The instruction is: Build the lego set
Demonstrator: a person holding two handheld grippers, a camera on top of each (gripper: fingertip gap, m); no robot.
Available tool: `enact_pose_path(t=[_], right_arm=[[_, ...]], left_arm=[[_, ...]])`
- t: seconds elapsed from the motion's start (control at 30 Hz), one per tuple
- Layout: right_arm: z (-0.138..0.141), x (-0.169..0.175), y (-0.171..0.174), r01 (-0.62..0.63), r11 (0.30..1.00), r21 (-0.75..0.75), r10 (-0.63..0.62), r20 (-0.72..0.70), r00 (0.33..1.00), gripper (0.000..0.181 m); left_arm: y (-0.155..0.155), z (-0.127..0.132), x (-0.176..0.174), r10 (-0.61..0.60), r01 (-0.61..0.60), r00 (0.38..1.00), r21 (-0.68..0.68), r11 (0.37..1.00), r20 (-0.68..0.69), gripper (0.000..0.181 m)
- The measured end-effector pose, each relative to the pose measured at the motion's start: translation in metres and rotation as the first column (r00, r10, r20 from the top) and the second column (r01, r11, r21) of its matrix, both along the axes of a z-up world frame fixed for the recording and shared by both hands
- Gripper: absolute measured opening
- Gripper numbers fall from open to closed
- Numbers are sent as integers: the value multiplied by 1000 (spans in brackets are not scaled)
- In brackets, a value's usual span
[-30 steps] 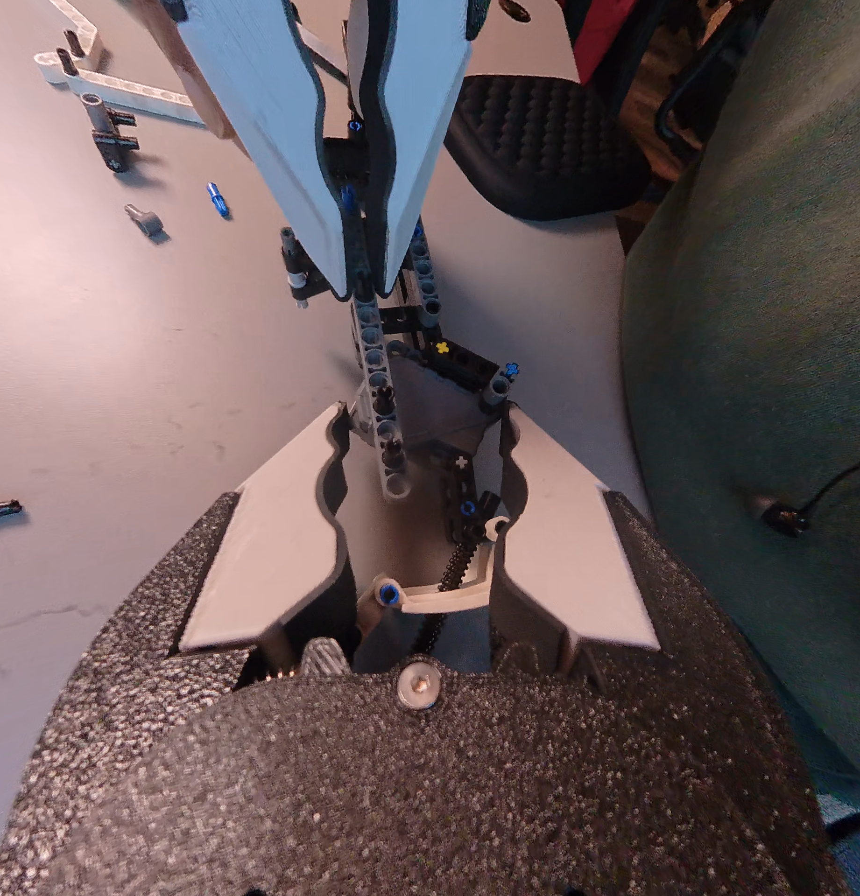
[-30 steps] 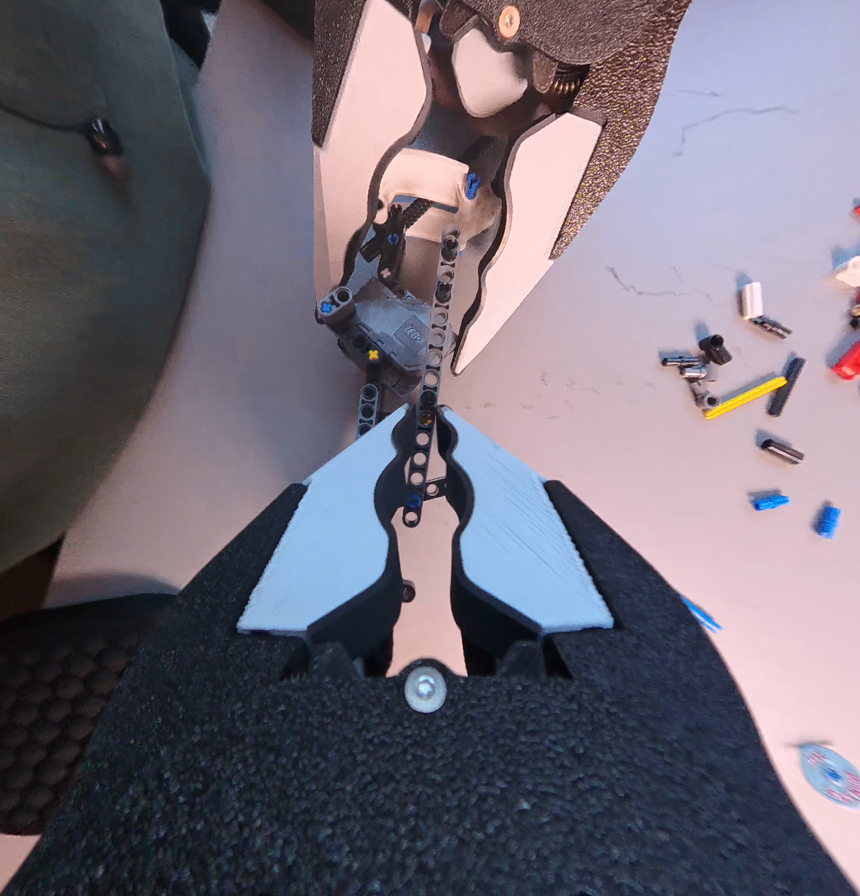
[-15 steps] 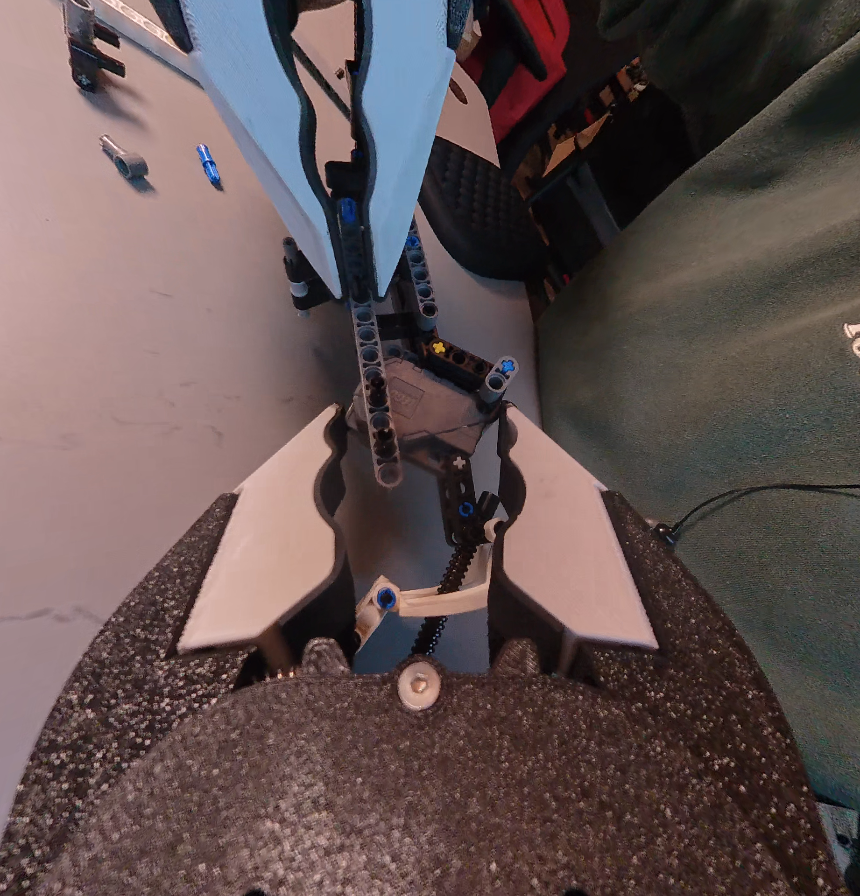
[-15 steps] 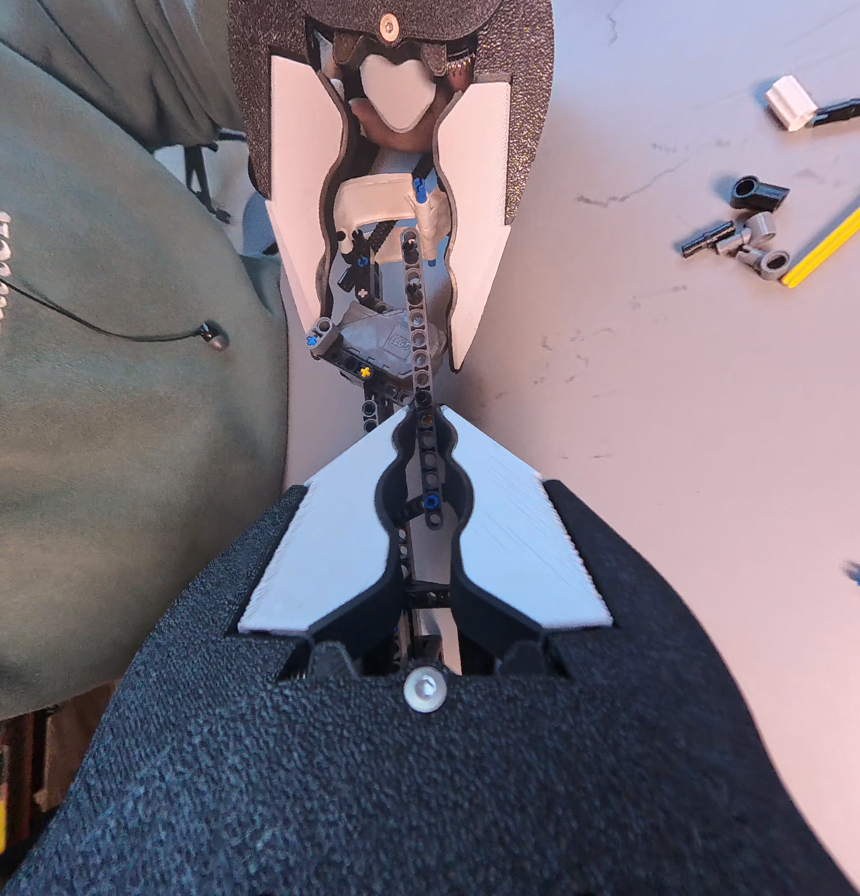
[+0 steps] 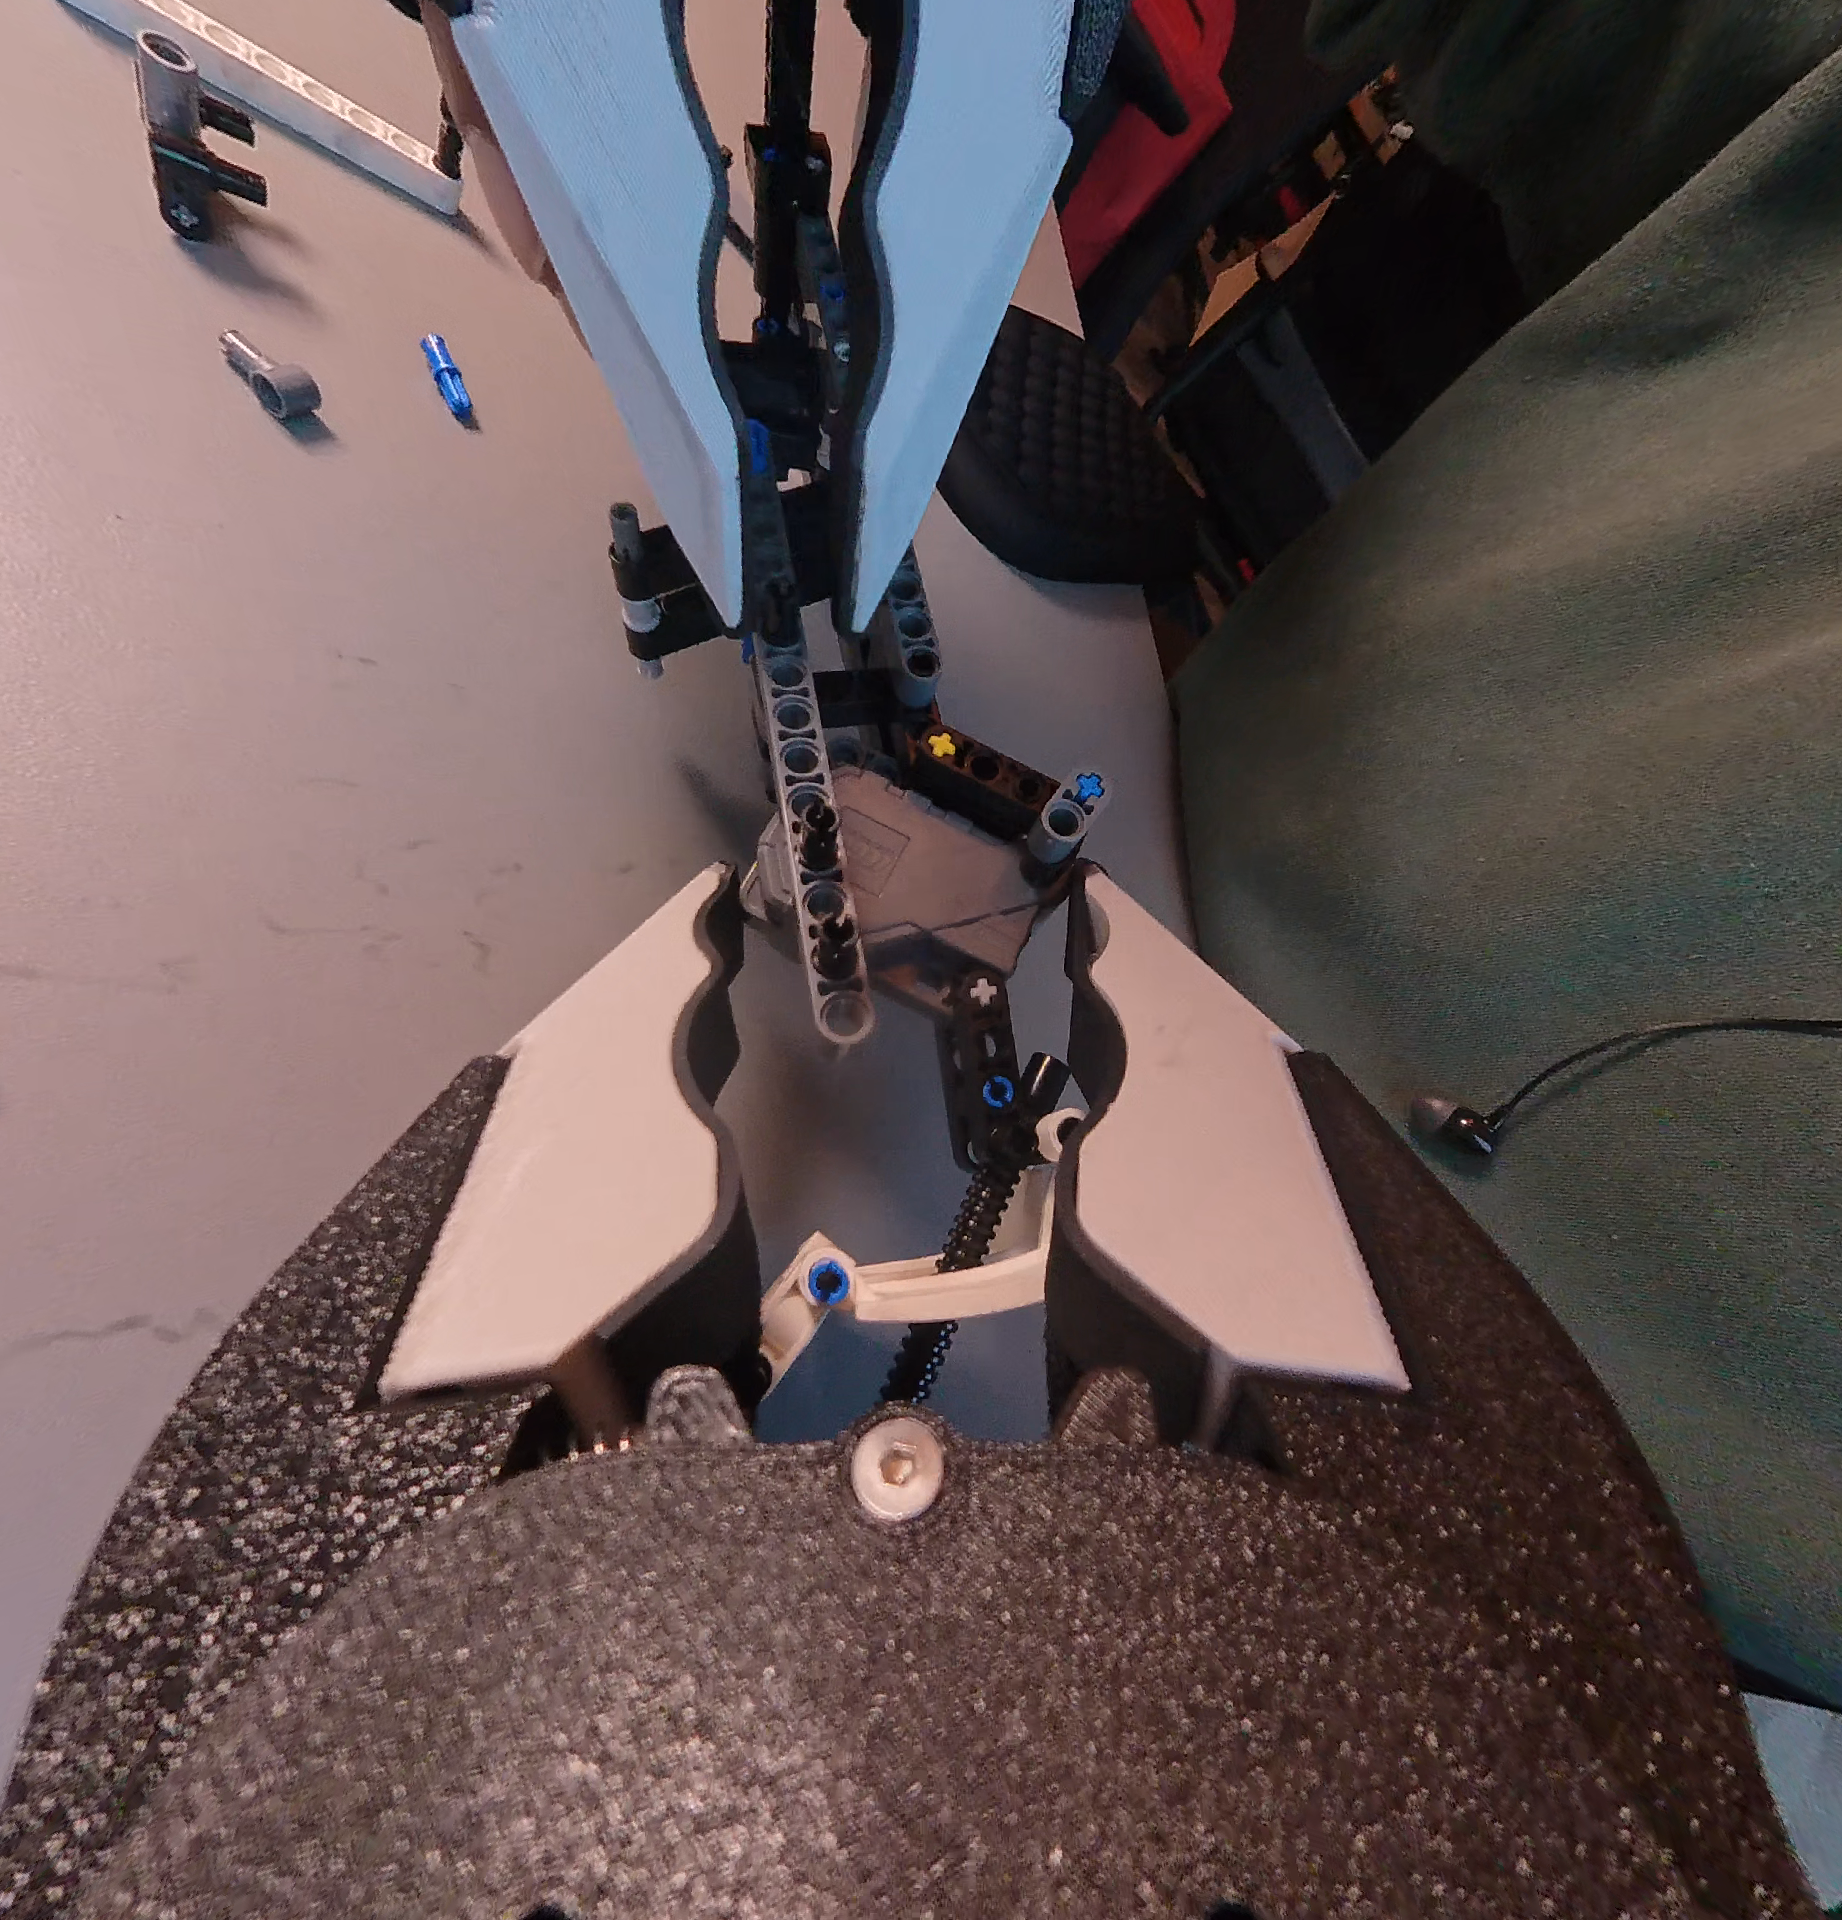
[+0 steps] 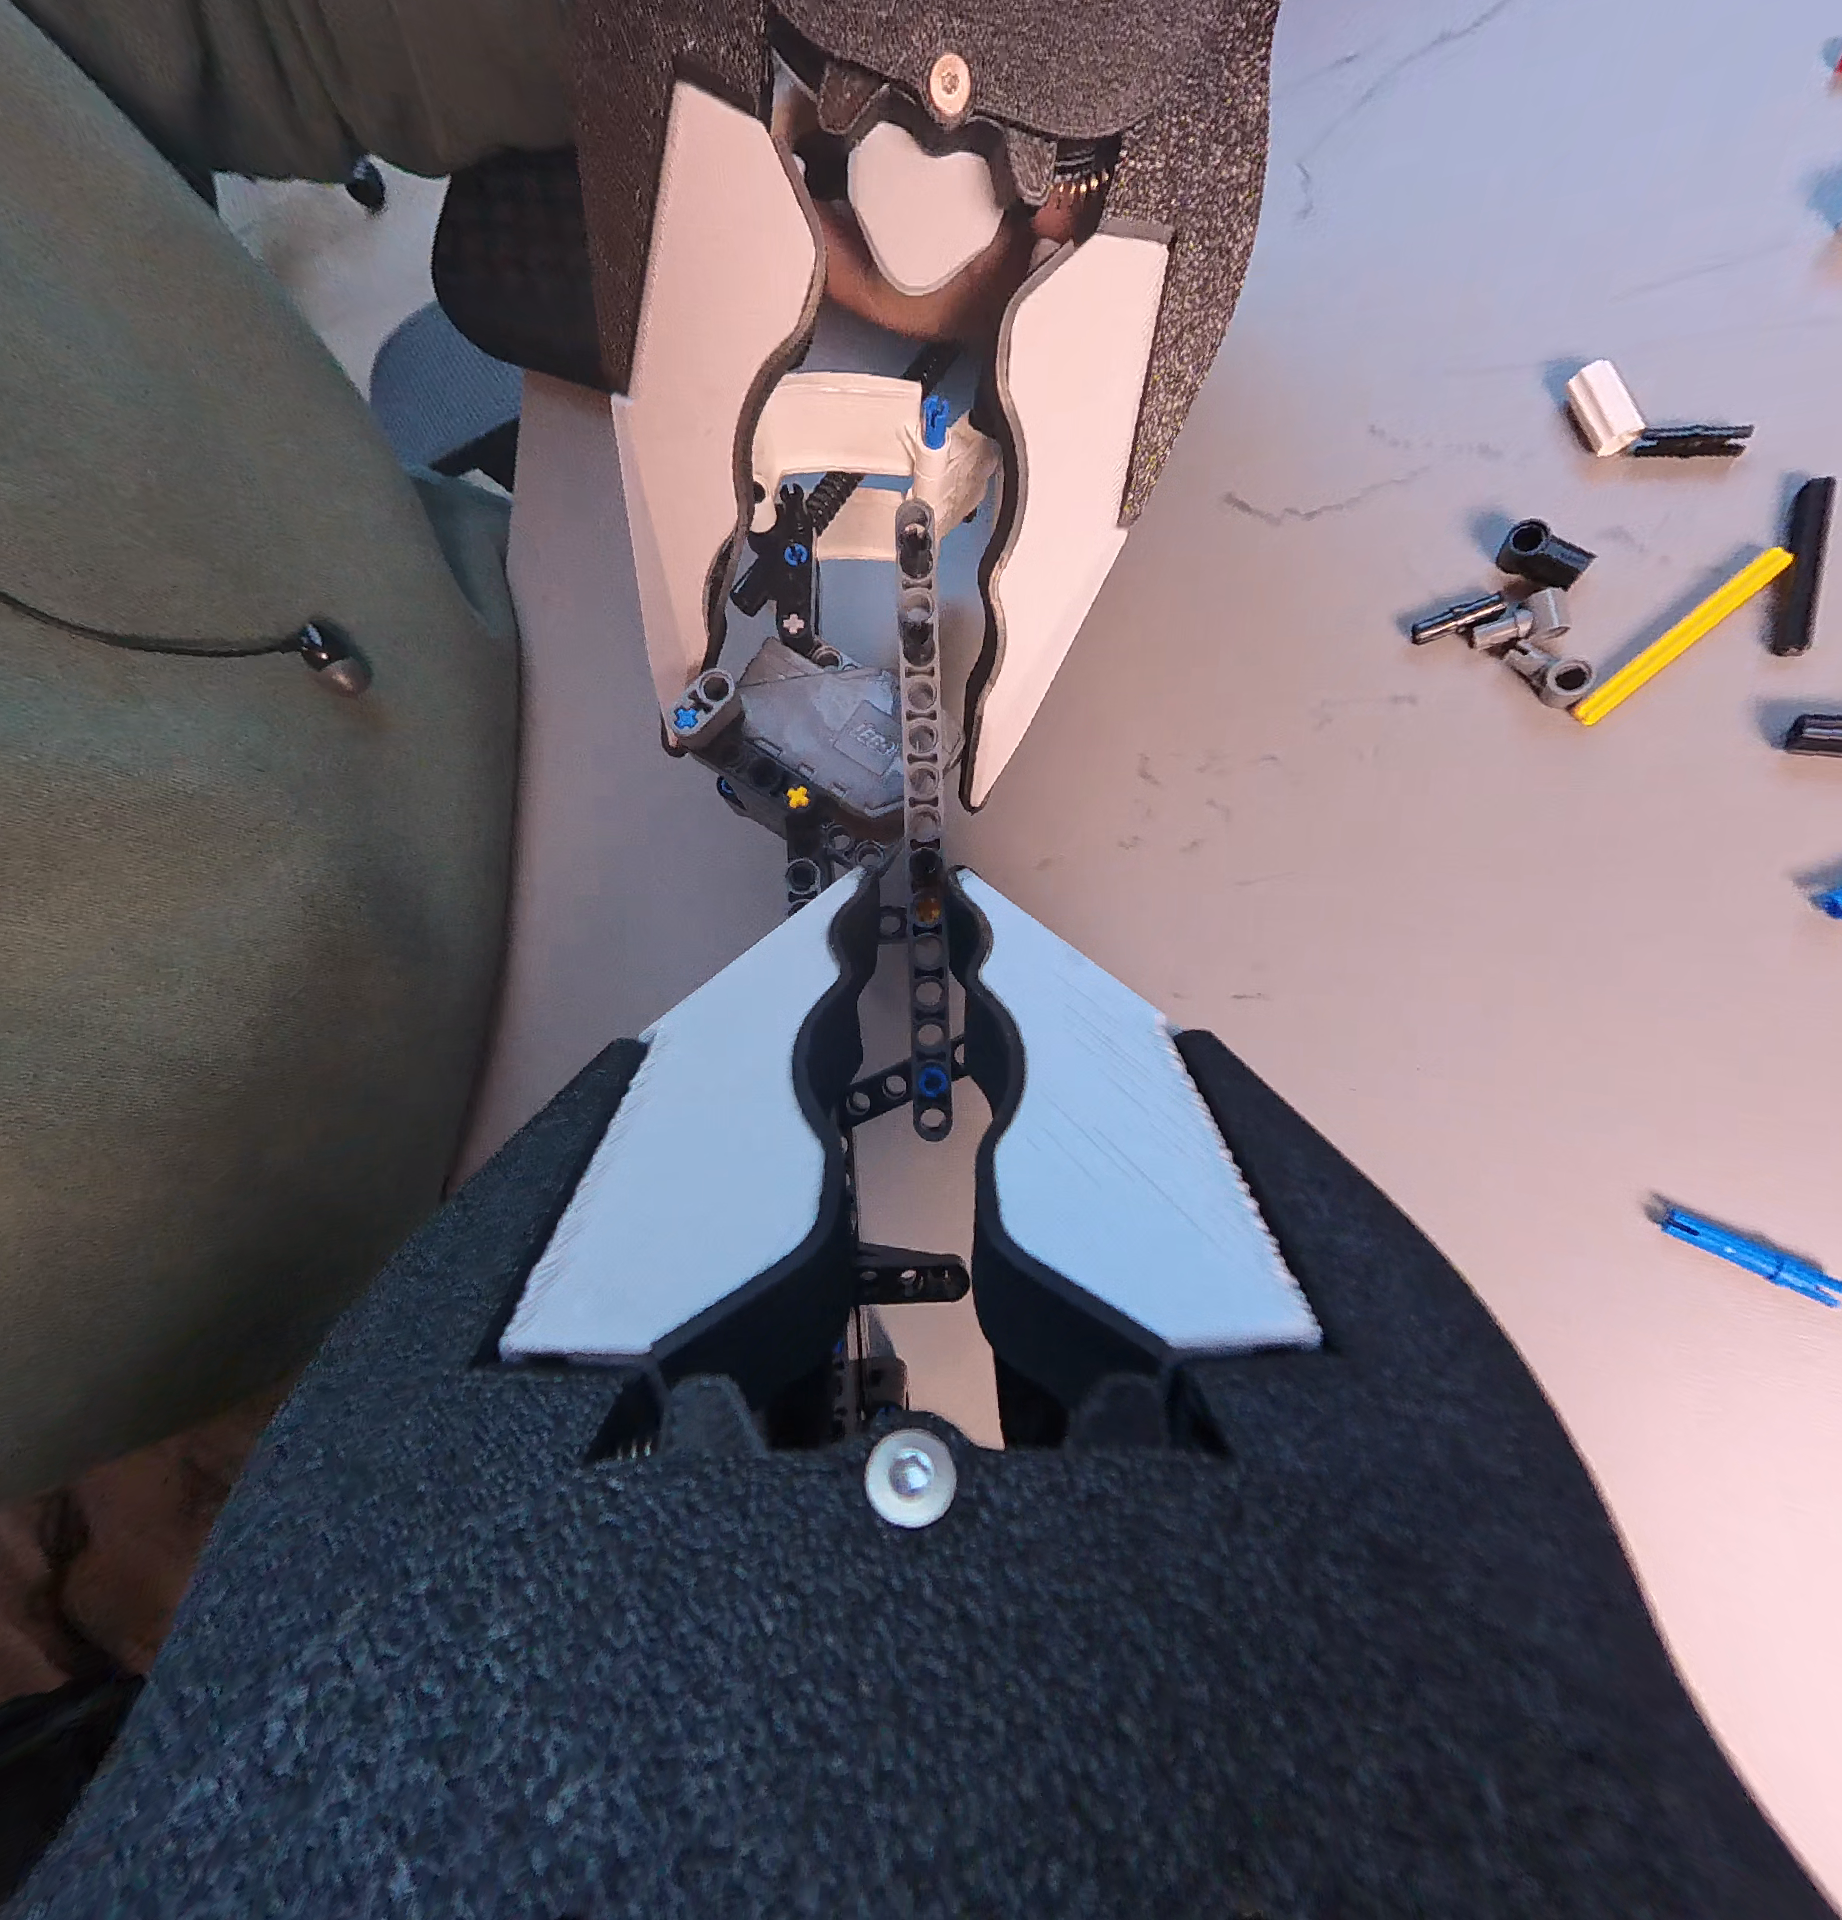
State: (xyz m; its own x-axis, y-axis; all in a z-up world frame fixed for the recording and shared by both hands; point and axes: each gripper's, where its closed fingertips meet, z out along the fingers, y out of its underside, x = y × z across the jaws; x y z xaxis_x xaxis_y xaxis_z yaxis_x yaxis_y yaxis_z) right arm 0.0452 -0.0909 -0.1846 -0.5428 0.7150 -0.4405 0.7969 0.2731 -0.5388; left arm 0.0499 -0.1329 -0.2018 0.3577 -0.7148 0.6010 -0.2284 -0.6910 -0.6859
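Observation:
A partly built lego assembly hangs between my two grippers above the table's edge. It has a grey block (image 5: 917,883), a long grey holed beam (image 5: 808,831) and a white curved piece (image 5: 938,1283). My left gripper (image 5: 901,904) is shut on the assembly, with the grey block between its fingertips. My right gripper (image 5: 797,623) faces it from the far side, shut on the beam end. In the right wrist view, my right gripper (image 6: 912,883) clamps the beam (image 6: 919,727). My left gripper (image 6: 823,769) holds the block (image 6: 823,727) beyond it.
Loose parts lie on the grey table: a yellow axle (image 6: 1686,649), blue pins (image 6: 1748,1262), black pins (image 6: 1800,566), a white piece (image 6: 1603,405), a white long beam (image 5: 304,114), a grey connector (image 5: 273,379). A person's green sweater (image 5: 1571,831) is close beside the assembly, with a black chair (image 5: 1052,457) behind. Left tips to right tips: about 5 cm. My right tips are roughly 11 cm from the grey connector (image 5: 273,379).
Both grippers and the assembly swung together toward the person's body, then slightly back over the table. Both grips look unchanged.

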Motion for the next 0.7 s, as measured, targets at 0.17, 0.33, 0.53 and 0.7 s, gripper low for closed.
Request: enact_pose_path(t=[0.17,0.33,0.53,0.7], right_arm=[[6,-7,5,35,999,-14,-35,-16,999,9],[2,-7,2,10,1000,-1,-11,-8,1000,5],[1,-6,-1,2,1000,-25,-2,9,1000,4],[2,-8,1,24,999,-40,-24,14,1000,4]], left_arm=[[0,0,0,1,-1,1000,-10,1000,7,62],[-1,1,-1,-4,4,1000,-30,1000,28,62],[-3,0,0,-13,15,999,-42,999,34,62],[-1,1,-1,-1,2,1000,-29,1000,29,62]])
